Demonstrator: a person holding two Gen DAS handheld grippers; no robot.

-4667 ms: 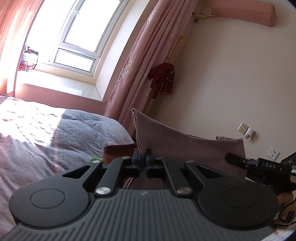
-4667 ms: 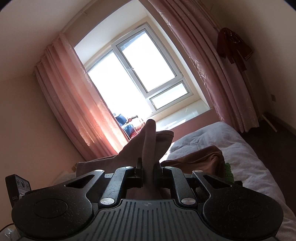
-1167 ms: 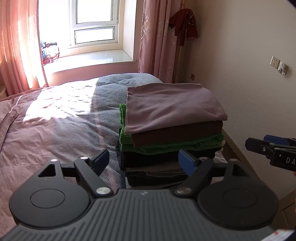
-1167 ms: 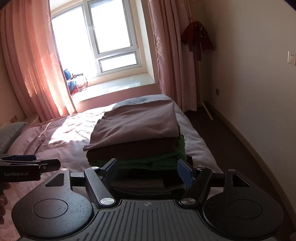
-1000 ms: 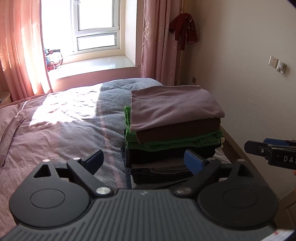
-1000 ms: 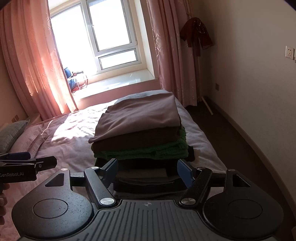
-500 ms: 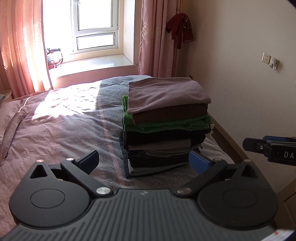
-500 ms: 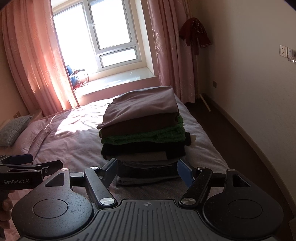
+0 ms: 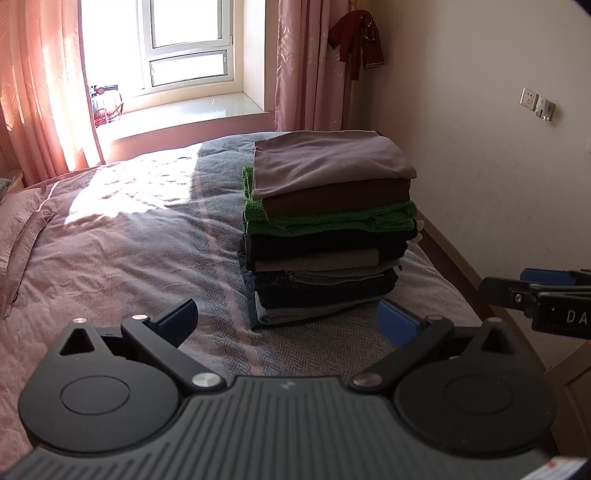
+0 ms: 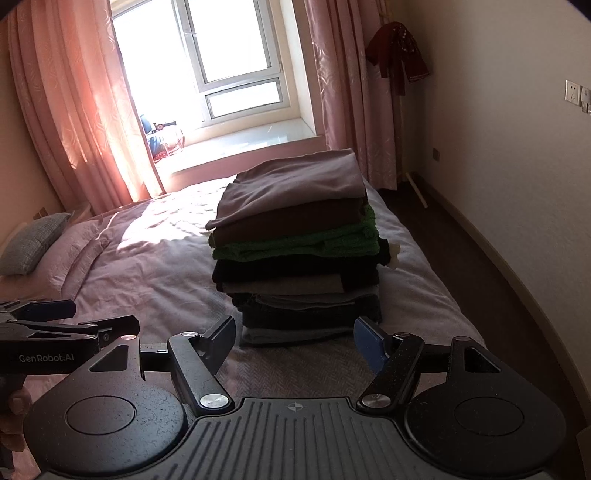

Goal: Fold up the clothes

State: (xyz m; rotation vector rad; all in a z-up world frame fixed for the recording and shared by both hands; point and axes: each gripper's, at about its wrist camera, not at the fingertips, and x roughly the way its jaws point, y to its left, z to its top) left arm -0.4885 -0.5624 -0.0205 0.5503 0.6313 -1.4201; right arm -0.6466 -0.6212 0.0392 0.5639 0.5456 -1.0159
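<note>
Left wrist view: the left claw (image 9: 288, 319) is spread wide with nothing between its blue-padded fingers (image 9: 397, 322), held above the bedspread (image 9: 122, 251). Straight ahead of it, just beyond the fingertips, stands the stack of folded clothes (image 9: 328, 236) on the bed, close to the bed's right-hand edge. A mauve garment (image 9: 328, 162) lies flat on top, over a dark brown one (image 9: 340, 197), then a green knit (image 9: 332, 221), a black layer (image 9: 325, 243), grey pieces and dark denim at the bottom. To the right of this claw, at the frame edge, the right claw (image 9: 535, 291) shows from the side, over the strip of floor beside the wall. Farther ahead are the window (image 9: 188, 48), pink curtains (image 9: 37, 85) and a dark red garment (image 9: 356, 35) hanging by the wall.

In the right wrist view, the right claw (image 10: 295, 343) is likewise spread and empty, its fingers framing the foot of the same stack (image 10: 299, 254), which sits directly ahead and not touched. To its left the left claw (image 10: 74, 317) appears side-on, with part of a hand (image 10: 13, 417) gripping its handle at the frame's edge. A grey pillow (image 10: 33, 242) lies far to the left at the head of the bed, and sunlight falls across the bedspread between the stack and the curtains.
</note>
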